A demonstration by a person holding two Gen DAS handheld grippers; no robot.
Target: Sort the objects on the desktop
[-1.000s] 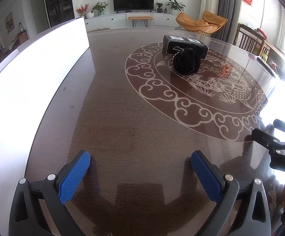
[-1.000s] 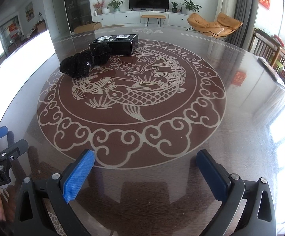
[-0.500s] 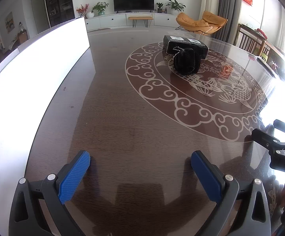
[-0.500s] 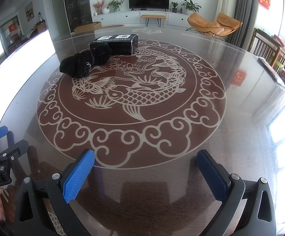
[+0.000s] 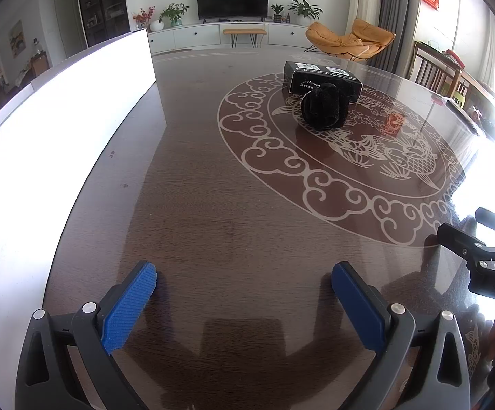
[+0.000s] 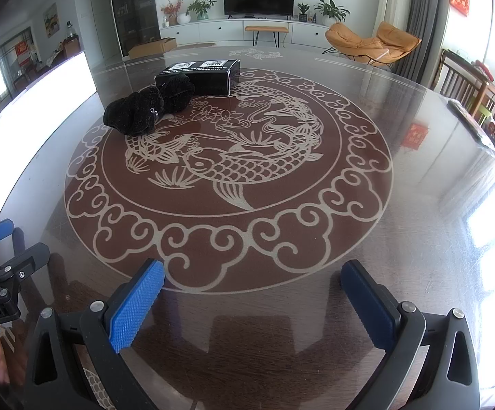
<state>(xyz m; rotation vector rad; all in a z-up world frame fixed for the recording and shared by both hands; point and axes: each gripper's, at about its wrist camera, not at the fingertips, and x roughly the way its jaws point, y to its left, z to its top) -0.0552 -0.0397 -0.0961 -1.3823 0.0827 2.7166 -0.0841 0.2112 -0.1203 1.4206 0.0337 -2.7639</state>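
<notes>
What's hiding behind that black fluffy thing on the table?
A black box with white labels on top sits right behind the black cloth bundle. The bundle covers the box's near corner, so whether they touch can't be seen.

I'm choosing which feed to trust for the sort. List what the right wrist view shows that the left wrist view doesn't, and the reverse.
Only the right wrist view: the black cloth bundle seen full length, and a cardboard box on the floor beyond the table.

Only the left wrist view: a bright white panel along the table's left side.

Both: the black box touching the bundle, the carp-pattern table, and both grippers, left and right, open and empty.
</notes>
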